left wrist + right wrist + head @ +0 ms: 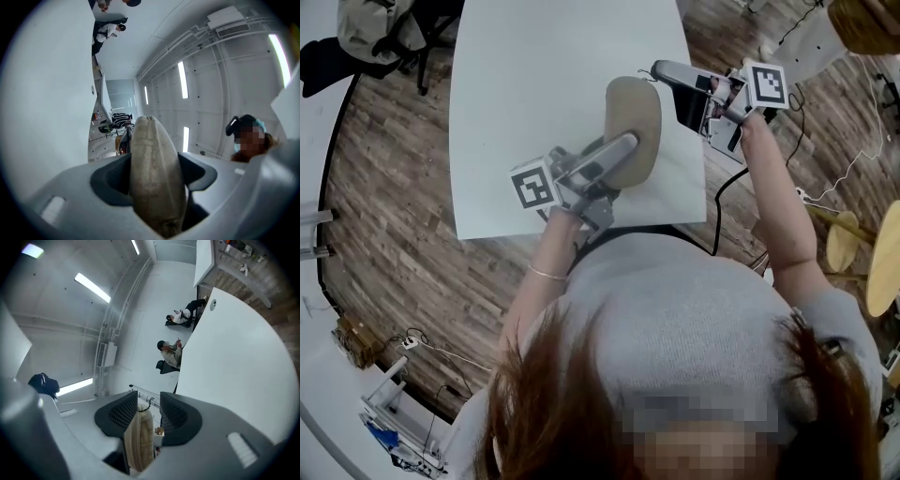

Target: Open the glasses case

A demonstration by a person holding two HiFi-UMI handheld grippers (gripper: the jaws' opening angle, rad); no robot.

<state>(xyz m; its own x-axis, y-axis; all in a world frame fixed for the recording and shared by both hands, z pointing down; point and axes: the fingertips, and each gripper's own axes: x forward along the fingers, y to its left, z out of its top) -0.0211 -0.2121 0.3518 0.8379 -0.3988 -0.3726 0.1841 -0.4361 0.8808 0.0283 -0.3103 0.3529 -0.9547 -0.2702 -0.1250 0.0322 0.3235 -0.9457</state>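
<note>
Upturned left hand-held gripper pinches the glasses case; right hand-held gripper spread around its end.

White table on wood-plank floor; round wooden stools at right; strip lights overhead.

The person wears a pale grey short-sleeved top and a thin bracelet, both below the bench's near edge. The hair is reddish-brown. The left gripper and right gripper are grey with dark pads. A black-and-white left marker cube sits at the bench's near edge, a right marker cube beyond its right edge. A black cable passes the bench's near right corner.
</note>
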